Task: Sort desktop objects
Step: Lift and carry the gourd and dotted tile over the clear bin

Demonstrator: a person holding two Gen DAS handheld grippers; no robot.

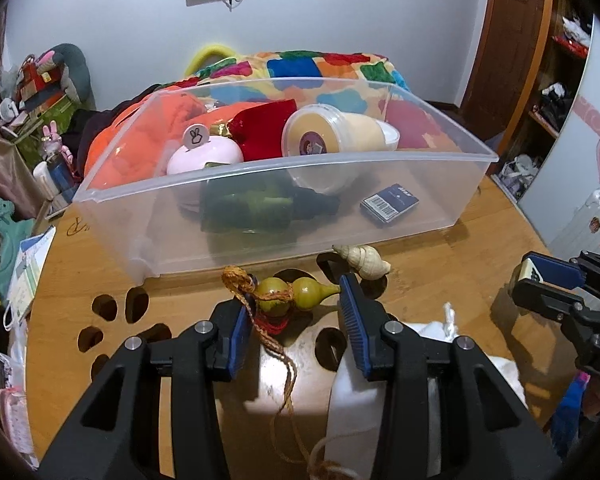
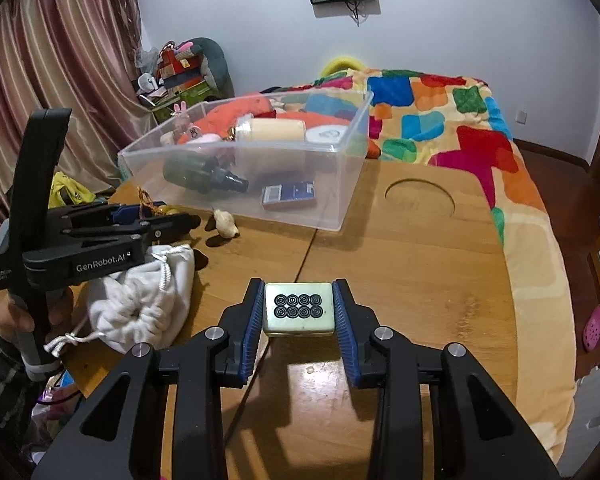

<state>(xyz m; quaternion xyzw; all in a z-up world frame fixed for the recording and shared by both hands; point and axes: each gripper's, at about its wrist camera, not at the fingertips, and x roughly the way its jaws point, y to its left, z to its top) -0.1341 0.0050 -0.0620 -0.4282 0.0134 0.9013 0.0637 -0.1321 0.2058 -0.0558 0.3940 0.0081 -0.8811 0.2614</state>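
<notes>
Left tongs (image 1: 296, 308): partly spread around one small green gourd charm (image 1: 296, 291); the near pad meets its orange cord (image 1: 260, 320), while the far pad stands at the gourd's tip, and real contact cannot be told.
Right tongs (image 2: 298, 316): pinching one mahjong tile (image 2: 299, 310), both blue pads flat against its sides; the tile's top face shows eight circles in two rows of four.
Worktop (image 2: 420, 260): one wooden surface with a round recess toward its far right.
Storage bin (image 1: 260, 216): one clear plastic bin at the far side of the worktop, just beyond the gourd.
Bin contents: one dark green bottle (image 1: 260, 208), one blue card box (image 1: 389, 202), one cream lidded jar (image 1: 332, 134) lying on its side, one pink rounded case (image 1: 204, 156).
Seashell (image 1: 362, 262): one, pale, lying on the worktop between the bin and the left tongs, just beside the far finger.
Drawstring pouch (image 2: 140, 300): one, white, crumpled on the worktop below the left tongs.
Hand (image 2: 24, 316): one in sight, gripping the left handle.
Bed (image 2: 460, 128): one, behind the worktop, under a many-coloured patchwork blanket.
</notes>
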